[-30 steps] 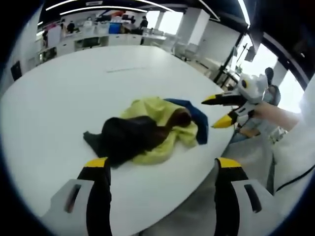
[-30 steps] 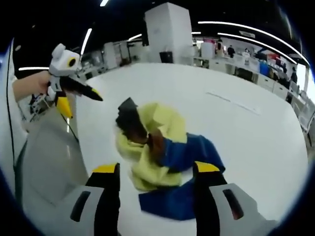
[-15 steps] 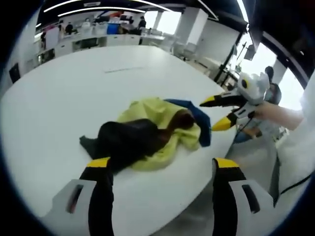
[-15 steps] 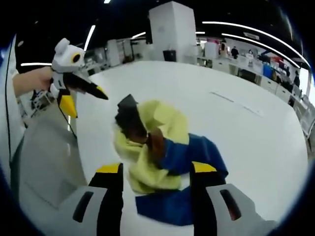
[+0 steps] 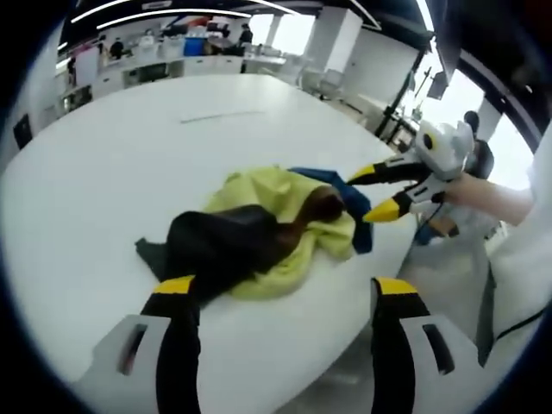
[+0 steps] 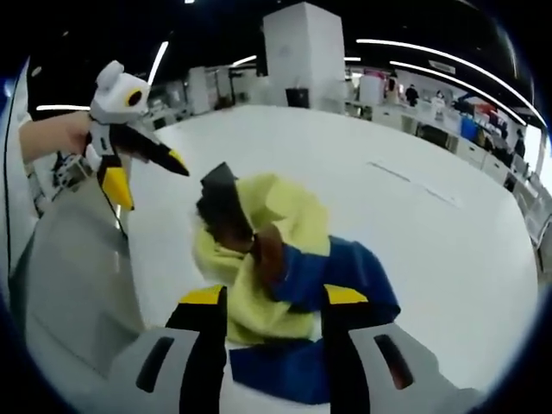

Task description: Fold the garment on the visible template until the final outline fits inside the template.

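Note:
A crumpled heap of garments lies near the edge of the white table: yellow cloth, a black piece, a brown bit and blue cloth. My left gripper is open and hangs short of the heap's black end. My right gripper comes in from the right, open, with its yellow tips at the blue cloth. In the right gripper view, the right gripper straddles the yellow cloth and blue cloth. The left gripper is open beside the black piece.
A thin pale line marks the table beyond the heap. The table's rounded edge drops to grey floor near both grippers. Desks and people stand far behind, and a white column rises past the table.
The right gripper has moved in over the heap's blue end, and its jaws stand a little closer together. The left gripper has edged slightly nearer. The garments lie as before.

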